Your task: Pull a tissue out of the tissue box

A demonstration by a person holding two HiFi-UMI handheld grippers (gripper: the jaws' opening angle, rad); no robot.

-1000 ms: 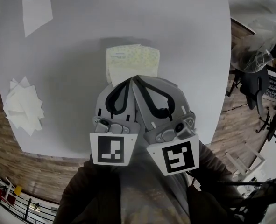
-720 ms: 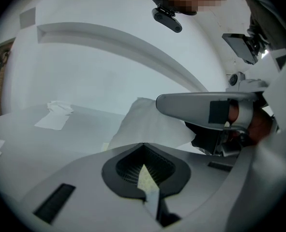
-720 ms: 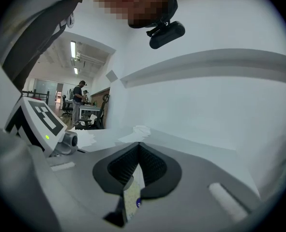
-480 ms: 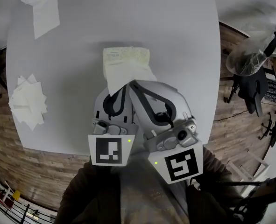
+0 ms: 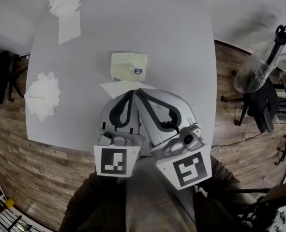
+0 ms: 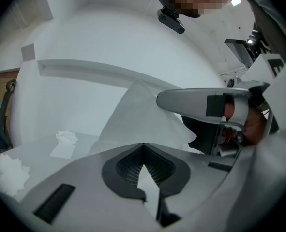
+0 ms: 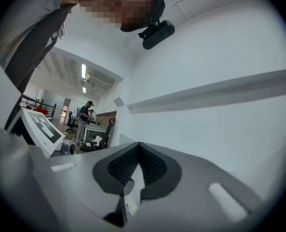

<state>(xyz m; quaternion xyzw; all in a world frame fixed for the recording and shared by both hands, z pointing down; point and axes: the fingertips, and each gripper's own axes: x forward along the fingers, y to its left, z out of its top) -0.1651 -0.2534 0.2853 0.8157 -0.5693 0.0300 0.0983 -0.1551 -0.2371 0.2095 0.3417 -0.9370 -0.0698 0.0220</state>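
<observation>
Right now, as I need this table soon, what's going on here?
A person works two handheld grippers over the table. The left gripper is shut on a tissue that looks drawn clear of the tissue pack. The right gripper is shut beside it, no tissue showing at its tips. Loose tissues lie in piles at the table's left and far edge.

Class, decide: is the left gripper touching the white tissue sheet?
Touching. The left gripper view shows the left gripper shut at its tips on the tissue, which fans out beyond them.
</observation>
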